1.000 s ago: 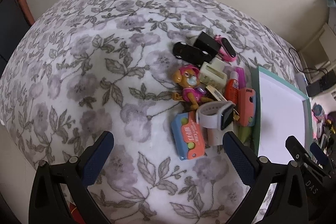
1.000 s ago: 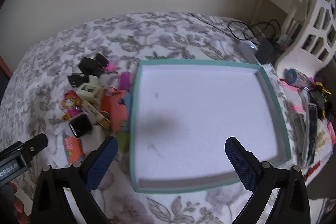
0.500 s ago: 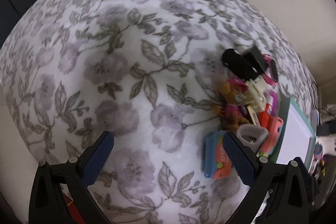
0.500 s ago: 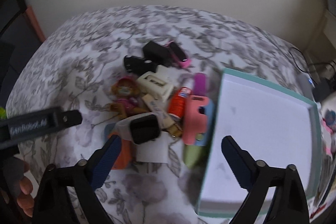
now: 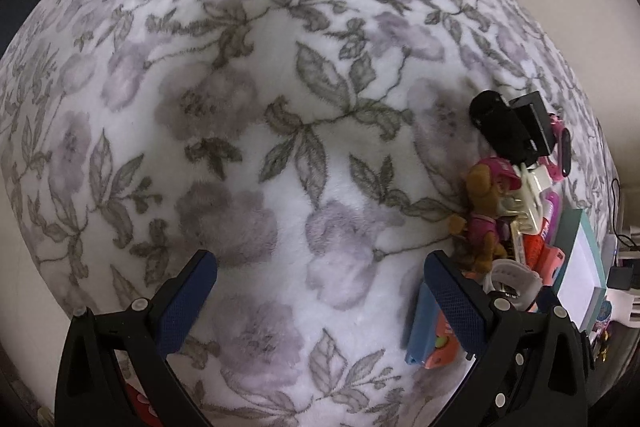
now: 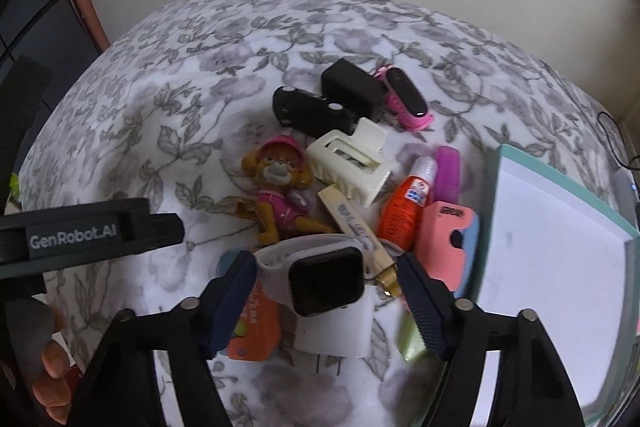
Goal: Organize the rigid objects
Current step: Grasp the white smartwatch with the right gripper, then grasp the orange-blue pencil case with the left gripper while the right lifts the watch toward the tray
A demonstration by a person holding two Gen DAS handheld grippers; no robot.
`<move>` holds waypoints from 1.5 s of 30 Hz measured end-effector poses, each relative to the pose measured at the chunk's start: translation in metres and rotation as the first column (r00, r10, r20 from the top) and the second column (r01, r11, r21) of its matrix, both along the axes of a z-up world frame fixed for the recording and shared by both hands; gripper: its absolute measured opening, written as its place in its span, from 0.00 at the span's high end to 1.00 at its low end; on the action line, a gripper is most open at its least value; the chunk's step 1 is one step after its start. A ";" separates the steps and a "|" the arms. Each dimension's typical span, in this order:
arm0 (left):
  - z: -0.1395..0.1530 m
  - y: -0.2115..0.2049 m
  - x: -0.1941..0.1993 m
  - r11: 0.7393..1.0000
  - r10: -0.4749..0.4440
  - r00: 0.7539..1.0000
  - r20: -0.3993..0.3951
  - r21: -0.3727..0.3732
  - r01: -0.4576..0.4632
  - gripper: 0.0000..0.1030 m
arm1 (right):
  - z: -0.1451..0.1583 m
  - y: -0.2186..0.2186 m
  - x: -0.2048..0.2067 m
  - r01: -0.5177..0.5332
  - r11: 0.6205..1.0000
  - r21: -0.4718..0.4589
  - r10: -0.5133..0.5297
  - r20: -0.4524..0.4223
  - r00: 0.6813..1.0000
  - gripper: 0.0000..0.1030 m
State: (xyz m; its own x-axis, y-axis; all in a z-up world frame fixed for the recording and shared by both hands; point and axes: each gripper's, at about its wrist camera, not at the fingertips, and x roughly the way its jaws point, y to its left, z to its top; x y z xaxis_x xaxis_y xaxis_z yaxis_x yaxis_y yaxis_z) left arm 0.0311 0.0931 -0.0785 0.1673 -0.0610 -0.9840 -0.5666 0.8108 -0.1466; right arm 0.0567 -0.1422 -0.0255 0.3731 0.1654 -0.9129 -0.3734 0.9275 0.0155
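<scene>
Swung across from the teal tray to the pile of small things near the bed's right edge: right tool, jaws just been closing, now part open with the white smartwatch between the pads, not visibly pressed. Under the watch, a white block. Beside the left pad, an orange and blue toy. Just past the watch, a beige clip with a gold end, a pup figure in pink, an orange glue bottle, a pink and blue case touching the tray's wall. Farther on, a cream hair claw, a purple tube, then a black toy car, a black box, a pink band. At left, left tool's body with fingers on its grip.

Left tool: wide open, empty, hanging over bare floral blanket left of the pile, right pad just beside the orange and blue toy.
</scene>
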 end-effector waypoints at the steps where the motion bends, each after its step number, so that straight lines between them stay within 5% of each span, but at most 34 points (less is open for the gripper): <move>1: -0.002 0.001 0.001 1.000 0.002 1.000 -0.004 -0.003 -0.002 0.00 | 0.000 0.000 0.000 -0.003 1.000 0.003 0.003 0.000 1.000 0.32; 15: -0.016 -0.011 0.002 0.999 -0.037 0.999 -0.005 -0.038 0.037 0.00 | 0.006 -0.008 -0.002 0.012 0.999 0.039 -0.011 -0.012 1.000 0.40; 35: -0.008 -0.092 0.014 0.980 -0.197 0.980 0.001 -0.025 0.197 0.01 | 0.044 -0.079 0.003 0.216 0.972 0.090 -0.218 0.005 0.976 0.40; 43: -0.008 -0.139 0.013 0.957 -0.290 0.957 -0.010 -0.002 0.290 0.33 | 0.047 -0.102 0.007 0.281 0.952 0.118 -0.282 -0.011 0.959 0.40; 45: -0.002 -0.149 0.011 0.952 -0.305 0.952 0.022 -0.026 0.305 0.55 | 0.048 -0.106 0.008 0.295 0.947 0.124 -0.295 -0.015 0.955 0.40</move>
State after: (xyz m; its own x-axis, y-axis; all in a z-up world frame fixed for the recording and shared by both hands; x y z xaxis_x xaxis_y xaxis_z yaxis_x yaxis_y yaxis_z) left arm 0.0417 -0.0555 -0.0802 0.1531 -0.1403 -0.9782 -0.2904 0.9398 -0.1803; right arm 0.0646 -0.2483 0.0225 0.4257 0.1590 -0.8908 -0.0835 0.9871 0.1363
